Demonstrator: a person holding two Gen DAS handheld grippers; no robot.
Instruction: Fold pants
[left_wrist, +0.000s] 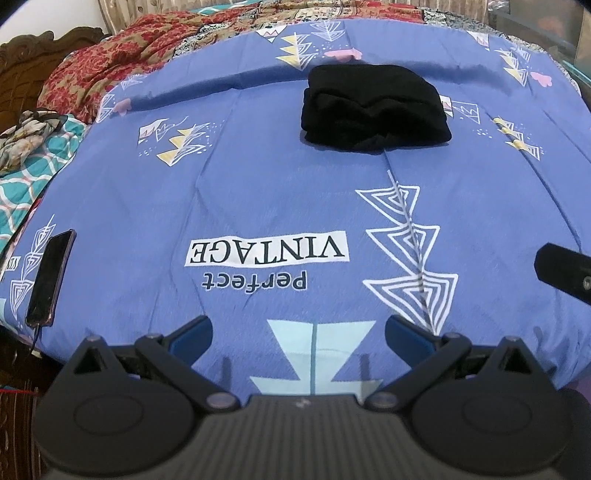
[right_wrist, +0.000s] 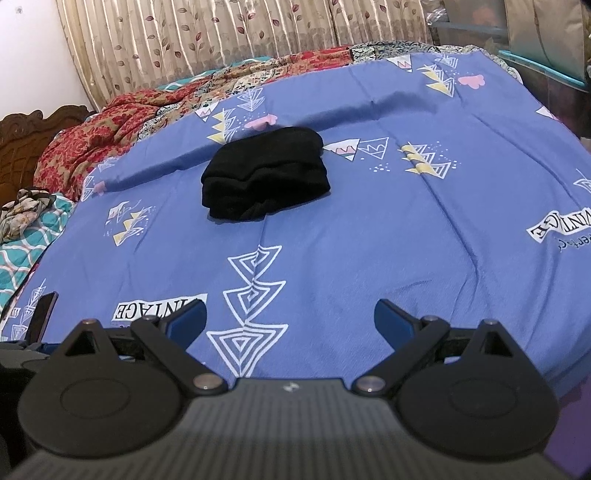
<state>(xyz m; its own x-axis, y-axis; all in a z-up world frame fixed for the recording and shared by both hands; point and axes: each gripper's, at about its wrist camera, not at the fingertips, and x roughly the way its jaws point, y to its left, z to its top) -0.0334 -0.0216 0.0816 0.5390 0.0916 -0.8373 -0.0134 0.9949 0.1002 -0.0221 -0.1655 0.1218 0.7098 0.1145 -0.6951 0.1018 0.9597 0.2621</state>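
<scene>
The black pants (left_wrist: 375, 109) lie folded into a small thick bundle on the blue patterned bedsheet (left_wrist: 258, 192), far from both grippers. They also show in the right wrist view (right_wrist: 264, 171), left of centre. My left gripper (left_wrist: 298, 338) is open and empty, low over the near edge of the bed. My right gripper (right_wrist: 290, 321) is open and empty too, also near the bed's front edge. Part of the right gripper (left_wrist: 565, 273) shows at the right edge of the left wrist view.
A dark phone (left_wrist: 51, 277) with a cable lies on the sheet at the left edge. A red floral blanket (left_wrist: 122, 62) and a teal quilt (left_wrist: 33, 173) are bunched at the far left by the wooden headboard (right_wrist: 33, 144). Curtains (right_wrist: 221, 40) hang behind.
</scene>
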